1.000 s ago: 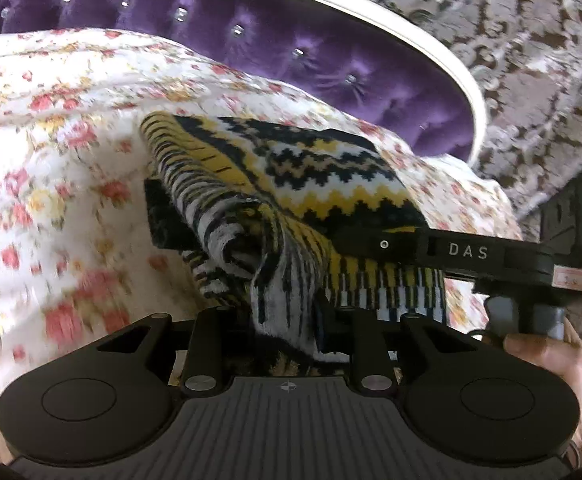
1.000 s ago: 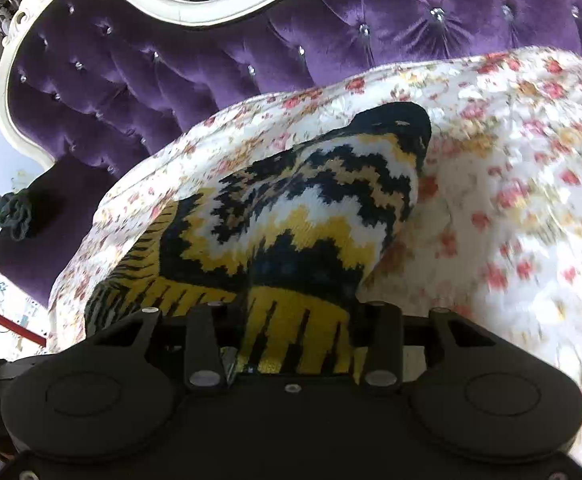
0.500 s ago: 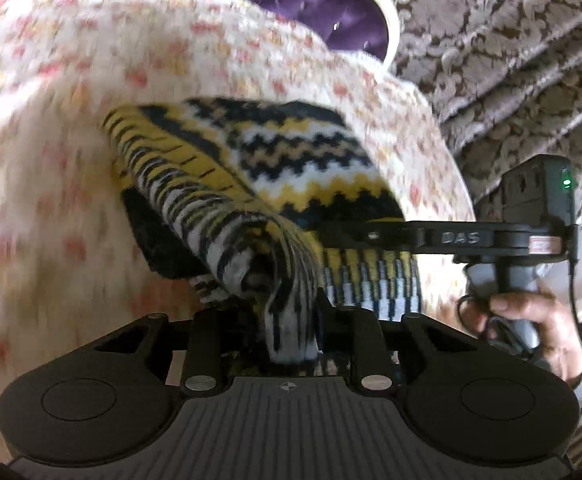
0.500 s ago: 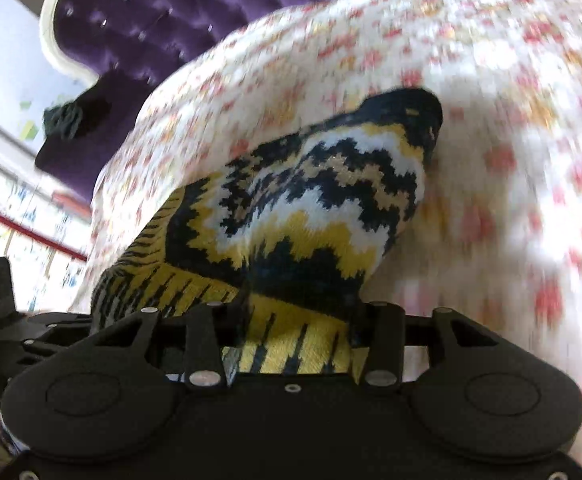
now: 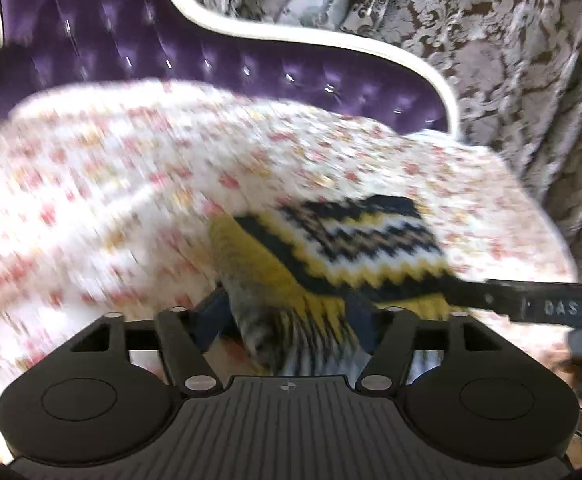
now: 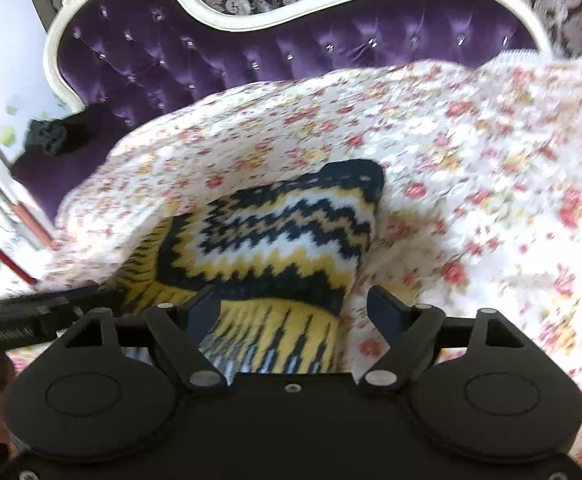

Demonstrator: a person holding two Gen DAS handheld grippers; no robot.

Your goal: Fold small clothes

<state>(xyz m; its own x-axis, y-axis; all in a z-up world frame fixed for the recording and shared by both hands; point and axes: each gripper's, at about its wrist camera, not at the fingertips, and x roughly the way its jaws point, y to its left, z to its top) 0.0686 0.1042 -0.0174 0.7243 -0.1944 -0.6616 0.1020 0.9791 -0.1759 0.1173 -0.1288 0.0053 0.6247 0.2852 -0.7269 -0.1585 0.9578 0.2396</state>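
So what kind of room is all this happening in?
Probably a home bedroom or sitting room: a purple tufted headboard or sofa back with a white frame, a floral quilt spread in front of it, and damask curtains behind.

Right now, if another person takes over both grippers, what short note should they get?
Left gripper: jaws opening, the sweater's striped hem is between them, no longer pinched.
Right gripper: jaws opening, hem between them, pads clear of it.
The sweater lies on the floral cover of the purple sofa, folded into a compact block.
Done: this fold is laid down.
Left: pull both grippers back, check the fold. The left edge looks bunched in the blurred left view, so it may need smoothing.
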